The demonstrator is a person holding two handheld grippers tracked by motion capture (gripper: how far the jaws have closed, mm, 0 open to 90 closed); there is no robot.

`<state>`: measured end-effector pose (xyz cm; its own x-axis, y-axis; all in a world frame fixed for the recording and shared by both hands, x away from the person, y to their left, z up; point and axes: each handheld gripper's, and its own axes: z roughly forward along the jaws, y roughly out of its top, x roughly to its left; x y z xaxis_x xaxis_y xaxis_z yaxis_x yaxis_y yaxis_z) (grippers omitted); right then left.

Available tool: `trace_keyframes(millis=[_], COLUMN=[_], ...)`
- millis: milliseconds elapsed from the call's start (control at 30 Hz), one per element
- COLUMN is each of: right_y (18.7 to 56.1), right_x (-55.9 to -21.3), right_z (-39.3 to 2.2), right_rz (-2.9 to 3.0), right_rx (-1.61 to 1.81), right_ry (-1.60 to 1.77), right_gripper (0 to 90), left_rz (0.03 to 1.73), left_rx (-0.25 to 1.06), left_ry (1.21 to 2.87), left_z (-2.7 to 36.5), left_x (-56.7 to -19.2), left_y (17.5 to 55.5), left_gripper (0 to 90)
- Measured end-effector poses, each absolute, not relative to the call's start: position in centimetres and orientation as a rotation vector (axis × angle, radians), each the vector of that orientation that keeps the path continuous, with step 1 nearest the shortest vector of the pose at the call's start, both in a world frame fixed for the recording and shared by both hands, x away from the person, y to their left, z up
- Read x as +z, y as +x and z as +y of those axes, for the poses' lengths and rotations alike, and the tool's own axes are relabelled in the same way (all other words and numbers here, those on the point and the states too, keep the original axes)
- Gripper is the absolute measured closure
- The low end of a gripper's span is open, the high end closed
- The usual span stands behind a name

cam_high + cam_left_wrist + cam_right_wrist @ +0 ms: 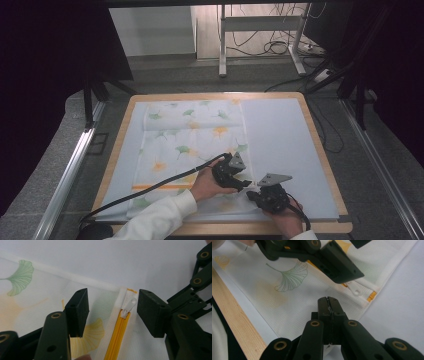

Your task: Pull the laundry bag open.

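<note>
Right tongs sit nearest me, clenched on the corner of the cloth bag, pinning a fold of white mesh between the pads. Left tongs are released just beyond: jaws stand apart either side of the white zipper pull, touching nothing I can see. The pull lies at the end of the orange zipper, near the bag's edge. Bag lies flat on the pale mat covering the desk, leaf print up, stretching away to the far edge.
</note>
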<state>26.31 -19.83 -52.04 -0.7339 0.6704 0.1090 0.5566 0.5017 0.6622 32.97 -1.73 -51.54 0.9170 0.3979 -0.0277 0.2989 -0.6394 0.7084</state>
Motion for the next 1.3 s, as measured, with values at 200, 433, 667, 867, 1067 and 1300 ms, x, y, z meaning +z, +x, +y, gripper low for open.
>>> trace_keyframes(millis=[200,433,667,867,1067,1300], right_y=[26.3,26.3,26.3,26.3,26.3,26.3], right_x=[-52.0,-52.1,-52.1,-52.1,-52.1,-52.2], right_z=[-19.8,-19.8,-19.8,-19.8,-19.8,-19.7], right_rz=[2.580,2.583,2.585,2.584,2.586,2.589], right_rx=[1.044,1.040,1.039,1.036,1.033,1.030], right_ry=[1.065,1.062,1.059,1.054,1.053,1.051], right_gripper=[88.8,88.7,88.7,88.7,88.6,88.5], left_rz=[0.485,0.480,0.491,0.493,0.479,0.447], left_rx=[0.159,0.147,0.102,0.100,0.108,0.141], left_ry=[2.320,2.328,2.320,2.319,2.325,2.340], left_z=[-2.4,-3.0,-2.9,-2.9,-2.9,-2.9], left_x=[-52.1,-52.4,-52.4,-52.3,-52.3,-52.2], left_y=[32.9,33.1,33.3,33.2,32.9,32.7], left_gripper=[43.0,49.7,68.1,80.4,83.9,84.3])
